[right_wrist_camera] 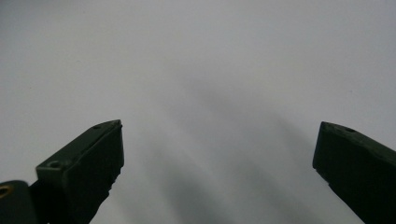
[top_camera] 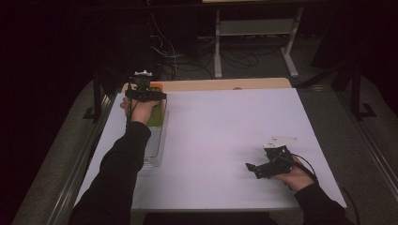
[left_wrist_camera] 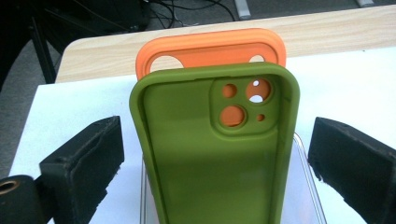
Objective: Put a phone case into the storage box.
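An olive-green phone case lies inside-up between the wide-apart jaws of my left gripper; neither jaw touches it. An orange case pokes out from behind its far end. A clear case lies under its near end. From above, the left gripper hovers over the green case at the table's far left, with the orange case just beyond. My right gripper rests open near the front right, its jaws pointing left. In its own view the right gripper holds nothing.
The white table sheet stretches between the two hands. A strip of wooden tabletop shows along the far edge. The clear case runs along the left edge toward me. Cables and desk legs lie on the floor beyond.
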Demonstrator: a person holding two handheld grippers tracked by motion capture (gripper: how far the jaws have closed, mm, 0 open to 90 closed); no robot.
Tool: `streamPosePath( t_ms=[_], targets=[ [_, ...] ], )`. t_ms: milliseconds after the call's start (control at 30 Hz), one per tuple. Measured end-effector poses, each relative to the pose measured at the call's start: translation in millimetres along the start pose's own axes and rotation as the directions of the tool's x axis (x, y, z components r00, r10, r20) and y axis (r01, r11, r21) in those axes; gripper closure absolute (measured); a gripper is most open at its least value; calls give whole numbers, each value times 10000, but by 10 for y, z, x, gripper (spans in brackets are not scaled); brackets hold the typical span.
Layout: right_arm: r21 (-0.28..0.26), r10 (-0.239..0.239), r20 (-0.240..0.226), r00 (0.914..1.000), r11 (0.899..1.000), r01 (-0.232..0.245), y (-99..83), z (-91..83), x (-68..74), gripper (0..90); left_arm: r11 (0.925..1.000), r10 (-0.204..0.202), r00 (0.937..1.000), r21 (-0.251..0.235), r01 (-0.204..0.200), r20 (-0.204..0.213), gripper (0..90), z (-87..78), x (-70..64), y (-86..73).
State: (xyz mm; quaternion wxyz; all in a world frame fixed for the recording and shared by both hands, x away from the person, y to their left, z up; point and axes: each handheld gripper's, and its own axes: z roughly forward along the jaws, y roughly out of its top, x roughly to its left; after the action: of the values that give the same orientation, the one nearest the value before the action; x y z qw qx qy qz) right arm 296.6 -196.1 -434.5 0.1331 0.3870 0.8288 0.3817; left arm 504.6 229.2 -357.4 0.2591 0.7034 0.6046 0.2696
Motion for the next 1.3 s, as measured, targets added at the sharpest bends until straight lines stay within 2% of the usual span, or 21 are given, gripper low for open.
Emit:
streamPosePath(
  t_ms=[133,267,333,467,700,800,933,1067,1100,1133,1167,1200,1300],
  targets=[
    [-4,-8,12,10000,10000,8,-1,-3,3,11,10000,88,9998,-27,-88,150,19,-58,13,11],
    [-23,114,-4,9999,9999,-114,1,-7,10,11,9997,239,9983,-74,-236,525,19,-143,58,13],
    [-5,-8,30,10000,10000,8,-1,-3,4,12,9998,187,9967,-136,-177,792,19,-173,75,11],
    [15,10,-1,10000,10000,-10,0,-1,10,12,9990,428,9904,-163,-410,1311,19,-274,117,5],
    [23,97,-32,9999,10000,-97,4,-3,17,12,9945,1045,9738,-325,-999,2021,19,-463,156,-29],
    [3,98,-36,9999,10000,-98,5,-7,20,11,9915,1284,9616,-510,-1195,2427,19,-552,170,-56],
    [-5,39,-53,10000,10000,-39,7,-14,19,12,9851,1705,9346,-767,-1541,3122,19,-664,175,-123],
    [6,29,-81,10000,10000,-29,7,-11,21,12,9785,2039,9125,-1028,-1787,3547,19,-744,157,-198],
    [5,14,-85,10000,10000,-14,7,-10,21,12,9791,2007,9086,-1057,-1737,3663,19,-762,145,-220],
    [-8,-9,-85,10000,10000,9,7,-9,20,11,9766,2135,9032,-1076,-1864,3723,19,-779,143,-236],
    [-12,-4,-86,10000,10000,4,7,-9,21,12,9762,2147,9006,-1107,-1862,3779,19,-791,133,-249],
    [-14,-8,-90,10000,10000,8,7,-9,21,12,9734,2272,8920,-1187,-1960,3908,19,-810,127,-269],
    [-27,30,-95,10000,10000,-30,8,-13,22,12,9686,2456,8782,-1387,-2061,4104,19,-856,104,-313]
  ],
)
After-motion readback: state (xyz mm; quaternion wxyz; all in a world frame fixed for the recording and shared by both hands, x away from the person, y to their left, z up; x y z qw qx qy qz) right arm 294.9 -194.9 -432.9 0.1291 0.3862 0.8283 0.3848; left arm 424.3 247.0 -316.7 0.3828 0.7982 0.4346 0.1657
